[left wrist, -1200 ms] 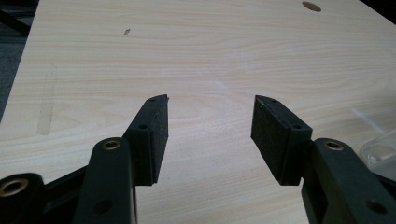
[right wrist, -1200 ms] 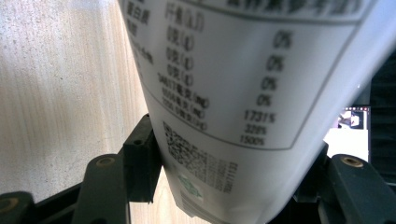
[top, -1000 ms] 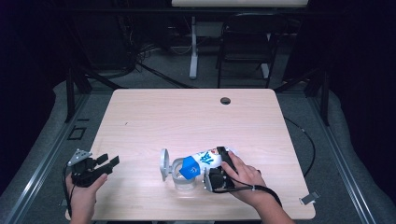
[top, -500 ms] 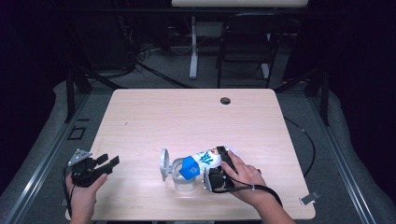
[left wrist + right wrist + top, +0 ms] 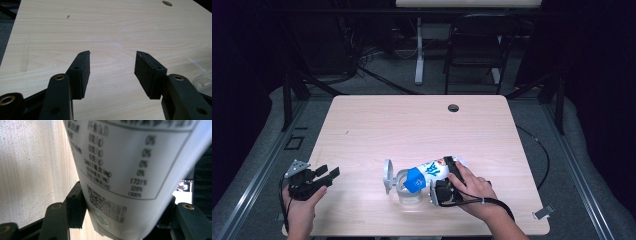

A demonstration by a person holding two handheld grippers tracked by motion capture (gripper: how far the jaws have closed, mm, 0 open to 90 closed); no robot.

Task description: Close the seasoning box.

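My right gripper (image 5: 448, 174) is shut on a white bottle (image 5: 432, 171) with a blue end and a printed label. The bottle is tilted, its blue end down over a clear container (image 5: 408, 194) near the table's front edge. A round grey lid (image 5: 387, 176) stands on edge at the container's left. In the right gripper view both jaws press the sides of the bottle (image 5: 120, 157), whose label shows a printed table. My left gripper (image 5: 328, 171) is held at the table's front left with nothing in it. Its jaws (image 5: 112, 67) stand open over bare wood.
The light wooden table (image 5: 412, 125) has a dark cable hole (image 5: 453, 108) near its far edge. An edge of the clear container (image 5: 203, 80) shows at the right of the left gripper view. Chairs and table legs stand in the dark behind.
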